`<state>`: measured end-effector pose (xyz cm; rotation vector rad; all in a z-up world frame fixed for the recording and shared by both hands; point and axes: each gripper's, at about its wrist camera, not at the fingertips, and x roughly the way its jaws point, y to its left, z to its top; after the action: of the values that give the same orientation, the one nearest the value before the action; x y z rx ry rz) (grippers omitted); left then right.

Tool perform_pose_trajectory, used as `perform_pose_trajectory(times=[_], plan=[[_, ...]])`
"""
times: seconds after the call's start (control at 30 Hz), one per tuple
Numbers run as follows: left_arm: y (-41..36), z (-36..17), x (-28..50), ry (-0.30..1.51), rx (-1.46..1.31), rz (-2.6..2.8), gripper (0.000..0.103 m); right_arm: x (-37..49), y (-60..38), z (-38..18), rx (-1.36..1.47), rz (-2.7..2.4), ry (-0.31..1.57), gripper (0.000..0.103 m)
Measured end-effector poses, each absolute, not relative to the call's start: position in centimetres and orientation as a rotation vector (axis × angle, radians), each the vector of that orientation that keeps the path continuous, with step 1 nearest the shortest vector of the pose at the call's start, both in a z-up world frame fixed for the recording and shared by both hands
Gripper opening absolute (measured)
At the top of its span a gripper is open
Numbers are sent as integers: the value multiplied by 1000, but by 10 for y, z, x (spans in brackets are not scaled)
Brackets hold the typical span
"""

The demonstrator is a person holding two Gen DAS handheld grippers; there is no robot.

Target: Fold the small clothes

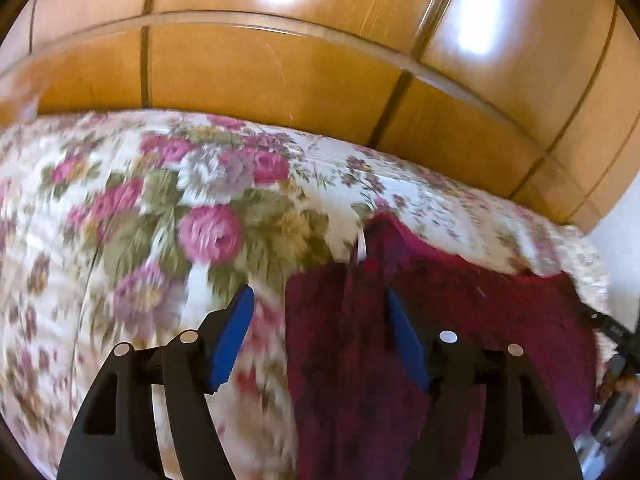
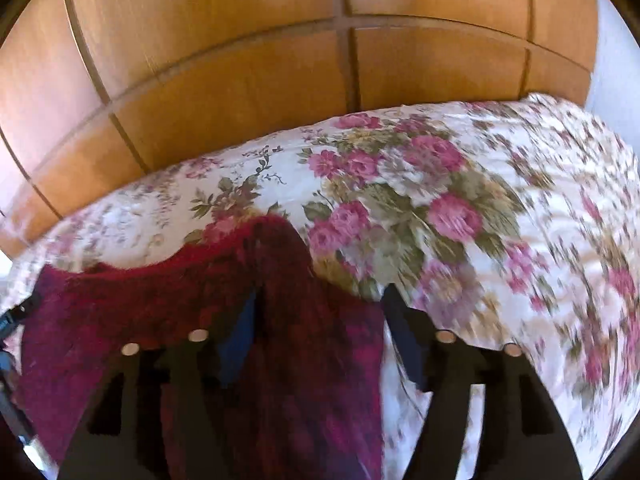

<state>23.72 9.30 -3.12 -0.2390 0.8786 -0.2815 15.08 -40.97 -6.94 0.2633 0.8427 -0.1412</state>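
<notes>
Maroon knit top lies on the bed; left claw and right claw both gape, gripping nothing. Loose corners may slump, spoiling the fold.

Floral bedspread open leftward; maroon garment covers near right; wooden wardrobe blocks behind.

floral bedspread, wooden wardrobe

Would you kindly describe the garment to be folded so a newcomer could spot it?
Start at the wooden wardrobe, then drop to the floral bedspread before it. The garment lies at the near edge: fuzzy, plain dark red, the only unpatterned fabric there.
</notes>
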Motion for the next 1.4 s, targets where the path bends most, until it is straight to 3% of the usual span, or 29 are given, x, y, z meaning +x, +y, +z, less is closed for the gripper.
perform_pose_trajectory(times=[0.13, 0.3, 0.4, 0.47, 0.5, 0.53, 0.6, 0.73, 1.17, 1.3, 1.4], plan=[[117, -41, 183, 892, -328, -375, 66, 94, -424, -78, 385, -54, 859, 78], [135, -56, 127, 909, -466, -431, 74, 27, -426, -99, 505, 37, 883, 84], [130, -69, 104, 938, -493, -463, 74, 7, -417, -117, 522, 49, 925, 84], [121, -75, 96, 946, -479, -473, 70, 1, -410, -120, 489, 35, 919, 73], [118, -76, 96, 945, -479, -482, 47, 0, -406, -119, 488, 47, 917, 51], [116, -79, 97, 958, -495, -515, 35, 0, -404, -117, 495, 44, 920, 42], [115, -79, 98, 968, -517, -515, 21, -2, -399, -110, 458, 36, 912, 26], [116, -65, 91, 947, -479, -516, 14, -14, -399, -90, 453, 45, 877, 20], [135, -59, 9, 1016, -464, -552, 17, -88, -394, -91, 428, 54, 978, 20], [148, -50, 11, 974, -504, -546, 17, -85, -398, -75, 404, 24, 926, 37], [154, -43, 32, 944, -517, -528, 17, -71, -389, -55, 352, 21, 862, 43]])
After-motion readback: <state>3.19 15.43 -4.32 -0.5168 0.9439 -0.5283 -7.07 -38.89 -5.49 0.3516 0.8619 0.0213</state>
